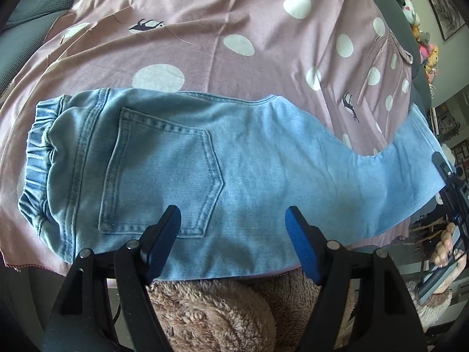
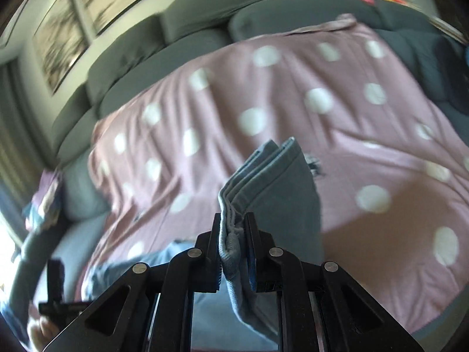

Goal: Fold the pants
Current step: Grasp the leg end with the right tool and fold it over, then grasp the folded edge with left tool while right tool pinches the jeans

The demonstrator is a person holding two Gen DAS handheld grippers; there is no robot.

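Pants flat on the sheet, my right gripper pinching the leg ends.

The pants lie across the middle of the left view, waistband at left, back pocket up, on the pink dotted sheet. My right gripper is clamped on the stacked hems at center frame — lifted off the sheet. My left gripper hovers over the near edge with fingers spread wide, holding nothing. Gray cushions run along the top of the right view.

No readable text, label or number anywhere.
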